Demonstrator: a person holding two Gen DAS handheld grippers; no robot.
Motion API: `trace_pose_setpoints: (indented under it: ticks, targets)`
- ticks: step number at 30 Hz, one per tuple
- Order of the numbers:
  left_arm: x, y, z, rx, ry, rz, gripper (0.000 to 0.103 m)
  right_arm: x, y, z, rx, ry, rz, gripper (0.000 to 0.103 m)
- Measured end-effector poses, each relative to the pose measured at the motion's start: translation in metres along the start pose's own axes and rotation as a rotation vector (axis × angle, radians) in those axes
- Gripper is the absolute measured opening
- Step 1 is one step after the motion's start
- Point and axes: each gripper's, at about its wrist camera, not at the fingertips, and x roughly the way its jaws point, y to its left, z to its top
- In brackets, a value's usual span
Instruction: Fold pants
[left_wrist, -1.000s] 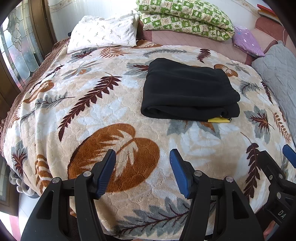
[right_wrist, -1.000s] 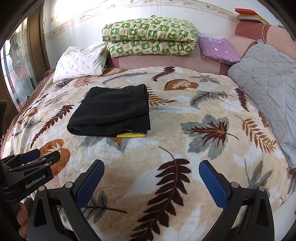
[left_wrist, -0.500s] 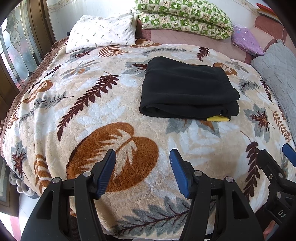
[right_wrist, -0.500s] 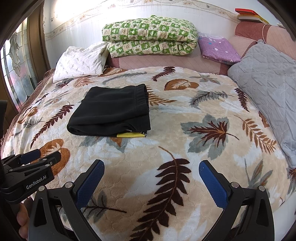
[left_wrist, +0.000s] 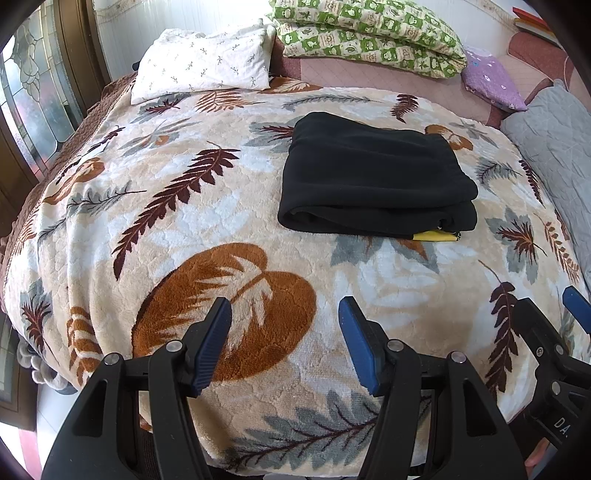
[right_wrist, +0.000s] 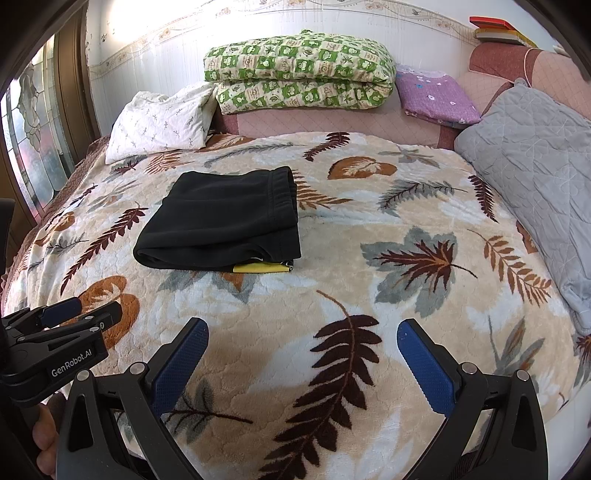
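Black pants (left_wrist: 373, 177) lie folded in a compact stack mid-bed, on the leaf-print blanket (left_wrist: 184, 229); a yellow scrap (right_wrist: 260, 267) pokes out under the near edge. My left gripper (left_wrist: 284, 347) hovers over the blanket's near end, jaws wide, holding nothing. My right gripper (right_wrist: 301, 363) likewise spread wide and empty, well apart from the pants. White pillow (right_wrist: 159, 123) and green checked quilt (right_wrist: 299, 74) at the head of the bed

leaf blanket (right_wrist: 369, 266) | white pillow (right_wrist: 162, 122) | green quilt (right_wrist: 299, 70) | grey cushion (right_wrist: 535, 147)
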Motion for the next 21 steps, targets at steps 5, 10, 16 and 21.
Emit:
trace_pose_setpoints:
  ticks: [5, 10, 16, 21]
  targets:
    - [0.0000, -0.0003, 0.0001, 0.002, 0.001, -0.001, 0.060, 0.0003, -0.0007, 0.0002, -0.003, 0.002, 0.001, 0.103]
    - [0.0000, -0.0005, 0.0000, 0.003, 0.003, -0.005, 0.060, 0.0004, -0.0008, 0.0006, -0.003, 0.001, 0.001, 0.103]
    - [0.0001, -0.0009, -0.0004, 0.004, 0.004, -0.003, 0.060, 0.0005, -0.0006, 0.0005, -0.003, 0.002, 0.001, 0.103]
    - [0.0019, -0.0024, -0.0016, 0.006, 0.006, -0.005, 0.060, 0.0009, -0.0013, 0.0009, -0.005, 0.003, 0.002, 0.103]
